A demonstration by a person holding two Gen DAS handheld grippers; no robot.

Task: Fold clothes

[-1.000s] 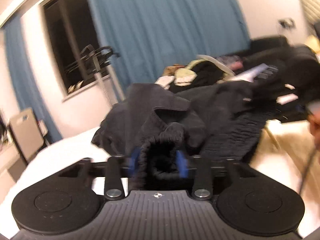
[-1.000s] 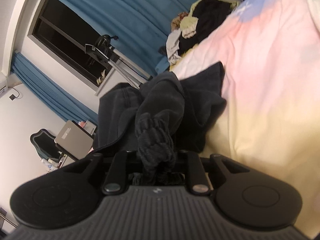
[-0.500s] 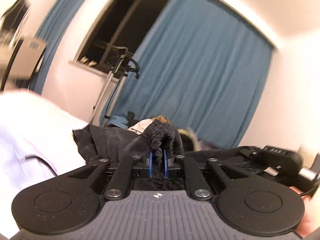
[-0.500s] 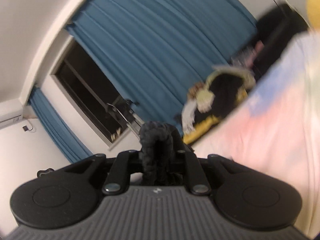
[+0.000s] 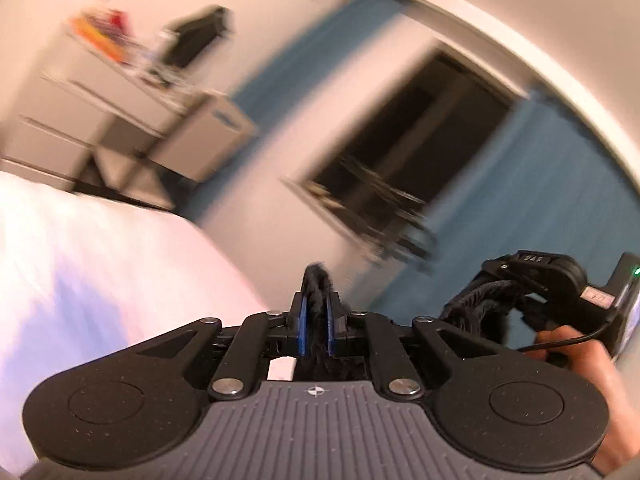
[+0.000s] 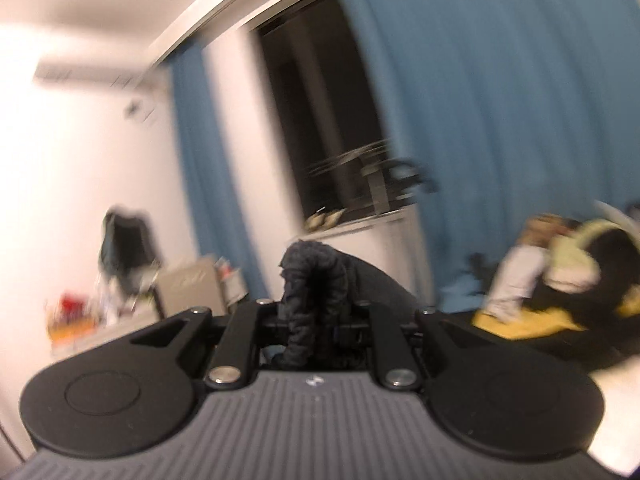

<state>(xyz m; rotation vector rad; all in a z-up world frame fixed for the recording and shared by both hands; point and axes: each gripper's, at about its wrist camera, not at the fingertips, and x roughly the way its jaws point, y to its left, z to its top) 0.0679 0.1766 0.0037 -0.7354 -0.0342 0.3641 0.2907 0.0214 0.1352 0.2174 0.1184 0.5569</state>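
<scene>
The left tool (image 5: 315,326) is clamped narrow on a fold of the black garment (image 5: 316,284), blue pads pressing the gathered edge; a second ago those pads stood wider around the bunched waistband, so the grip has just tightened. The right tool (image 6: 316,320) pinches another ribbed fold of the same garment; both views now face the window (image 6: 320,120) and blue curtain (image 6: 500,100) instead of the bed (image 5: 80,260), so the cloth looks lifted clear, probably ready to be shaken out flat. Only the left view shows the right tool held in a hand (image 5: 576,344); only the right view shows the heap of other clothes (image 6: 560,272).
</scene>
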